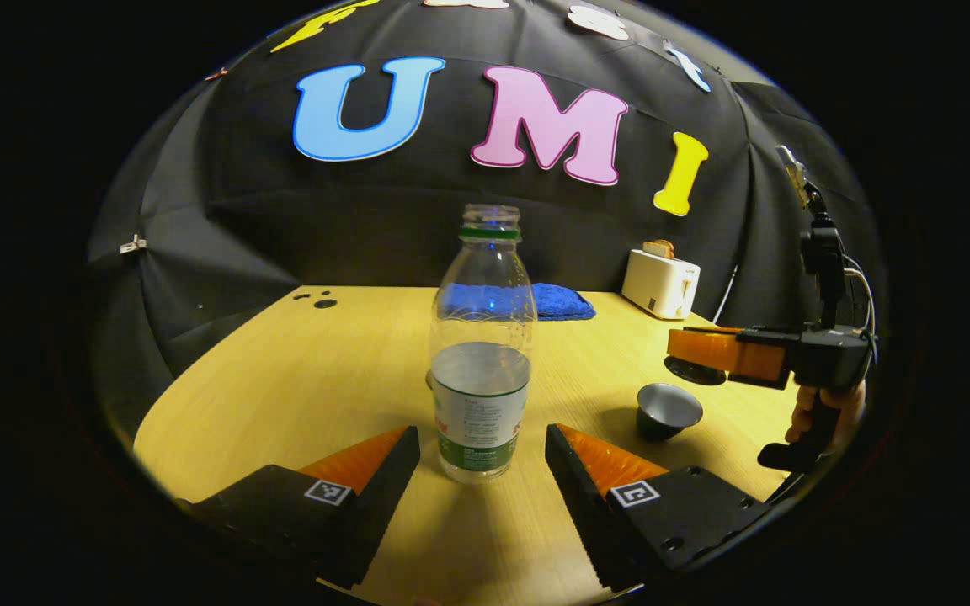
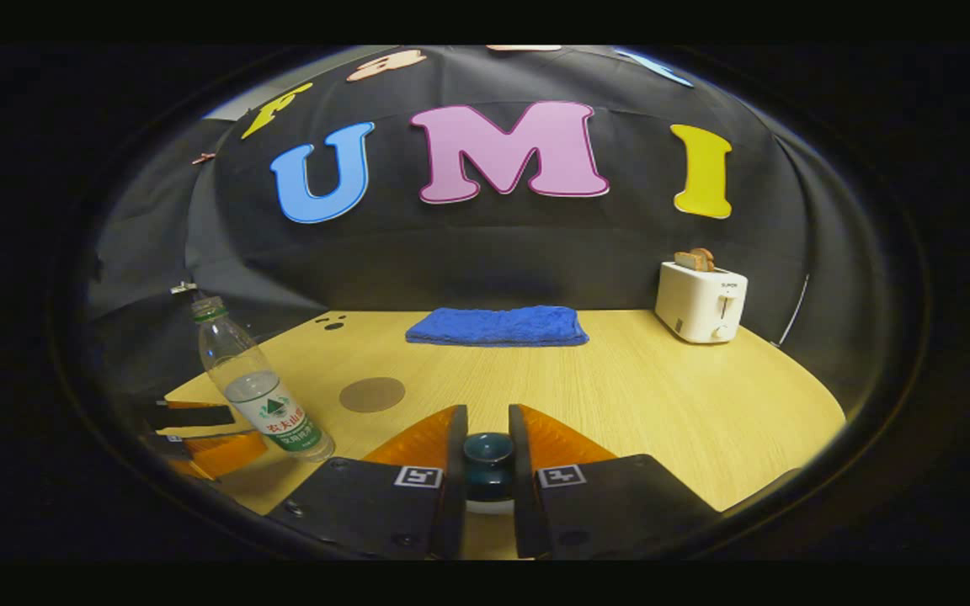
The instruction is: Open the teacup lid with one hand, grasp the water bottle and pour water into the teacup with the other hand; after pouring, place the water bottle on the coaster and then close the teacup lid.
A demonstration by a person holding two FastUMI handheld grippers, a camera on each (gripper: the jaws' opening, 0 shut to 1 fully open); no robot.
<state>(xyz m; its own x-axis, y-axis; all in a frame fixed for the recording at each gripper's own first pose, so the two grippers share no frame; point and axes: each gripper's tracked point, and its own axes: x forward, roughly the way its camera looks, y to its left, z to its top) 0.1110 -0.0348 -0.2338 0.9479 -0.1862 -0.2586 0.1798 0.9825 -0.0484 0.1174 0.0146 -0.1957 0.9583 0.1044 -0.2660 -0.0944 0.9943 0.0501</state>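
A clear, capless water bottle (image 1: 482, 370), part full and with a green-and-white label, stands upright on the wooden table (image 1: 300, 387). My left gripper (image 1: 482, 442) is open, one finger on each side of the bottle's base and neither touching it. Right of the bottle sits the dark teacup (image 1: 668, 410), uncovered. Above and behind the cup, my right gripper (image 1: 687, 352) holds the dark lid (image 1: 694, 370) in the air. In the right gripper view, the right gripper (image 2: 487, 454) is shut on the lid's knob (image 2: 487, 448). The bottle (image 2: 259, 396) leans at far left, with the round brown coaster (image 2: 372, 394) beside it.
A folded blue towel (image 2: 498, 326) lies at the back of the table. A white toaster (image 2: 700, 301) with bread in it stands at the back right. A hand (image 1: 805, 408) holds the right gripper at the table's right edge. Small dark holes (image 1: 321, 300) mark the far left corner.
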